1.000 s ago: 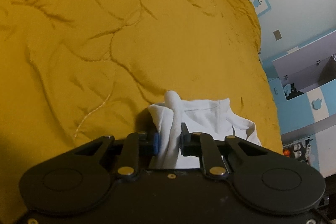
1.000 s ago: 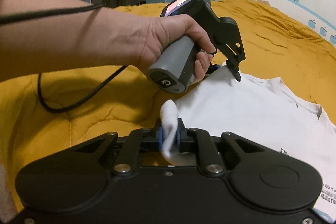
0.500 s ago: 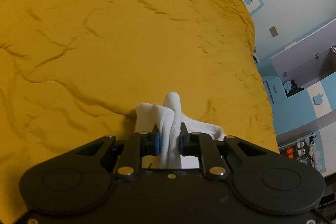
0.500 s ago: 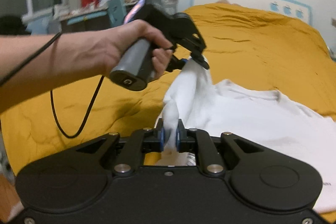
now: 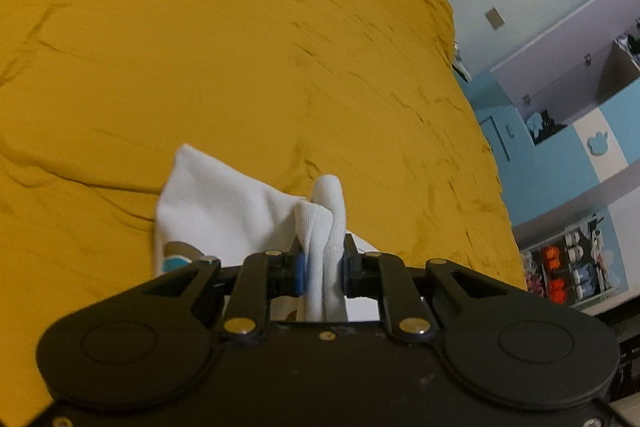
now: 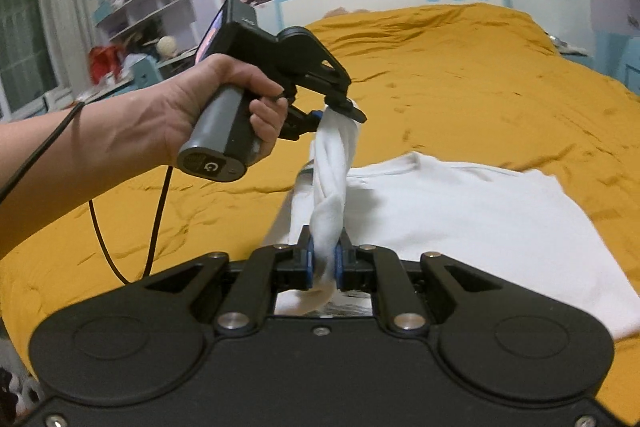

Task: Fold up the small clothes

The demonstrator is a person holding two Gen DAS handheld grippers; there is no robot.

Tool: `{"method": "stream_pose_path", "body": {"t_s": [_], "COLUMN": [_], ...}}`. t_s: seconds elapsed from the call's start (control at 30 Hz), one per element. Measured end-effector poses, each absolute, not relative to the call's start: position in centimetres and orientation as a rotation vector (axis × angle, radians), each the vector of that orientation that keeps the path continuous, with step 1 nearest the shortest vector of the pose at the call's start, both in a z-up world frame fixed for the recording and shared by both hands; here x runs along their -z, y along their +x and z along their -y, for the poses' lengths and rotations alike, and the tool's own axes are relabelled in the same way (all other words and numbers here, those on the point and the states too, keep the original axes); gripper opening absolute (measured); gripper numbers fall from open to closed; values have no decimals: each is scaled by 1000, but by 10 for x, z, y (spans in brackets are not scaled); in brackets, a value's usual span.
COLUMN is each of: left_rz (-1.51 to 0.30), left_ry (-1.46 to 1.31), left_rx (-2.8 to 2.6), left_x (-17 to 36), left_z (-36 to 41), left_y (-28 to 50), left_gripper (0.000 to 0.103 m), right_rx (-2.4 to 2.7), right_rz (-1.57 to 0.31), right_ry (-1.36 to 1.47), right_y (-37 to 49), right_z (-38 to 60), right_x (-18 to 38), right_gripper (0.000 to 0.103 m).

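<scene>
Presently, the left hand-held gripper point(image 6: 344, 113) and the right hand-held gripper point(image 6: 325, 261) are each clamped on a bunched edge of the white T-shirt point(image 6: 460, 227), the strip of cloth between them lifted and twisted while the rest of the garment lies flat on the yellow bedspread point(image 6: 460, 67). In the left wrist view a blue and grey print point(image 5: 176, 259) shows on the shirt's hanging part, but no lettering can be read. The person's left hand point(image 6: 224, 107) grips the grey handle point(image 6: 218, 135), whose end bears a "G" mark.
</scene>
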State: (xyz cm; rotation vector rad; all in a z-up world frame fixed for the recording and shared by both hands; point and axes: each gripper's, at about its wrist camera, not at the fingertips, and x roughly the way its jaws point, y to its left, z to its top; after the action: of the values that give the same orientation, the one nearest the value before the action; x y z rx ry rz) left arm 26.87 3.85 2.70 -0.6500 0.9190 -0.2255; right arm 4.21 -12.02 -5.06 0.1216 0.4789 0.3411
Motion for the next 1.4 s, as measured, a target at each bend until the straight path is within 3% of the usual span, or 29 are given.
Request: {"method": "stream_pose_path", "body": {"t_s": [0.6,1.4], "left_rz": [-1023,-1081], "left_ry": [-519,-371], "left_rx": [245,237], "left_x": [1,20], "left_z": [96,188], "left_y": [302,326], "left_gripper": [13,13], "right_rx": [-183,-81], "right_rz": [-495,-485], "right_ry": [324,466], "right_y": [35,33], "right_z": [218,288], "right_x": [79,100], "right_gripper": [9,9]}}
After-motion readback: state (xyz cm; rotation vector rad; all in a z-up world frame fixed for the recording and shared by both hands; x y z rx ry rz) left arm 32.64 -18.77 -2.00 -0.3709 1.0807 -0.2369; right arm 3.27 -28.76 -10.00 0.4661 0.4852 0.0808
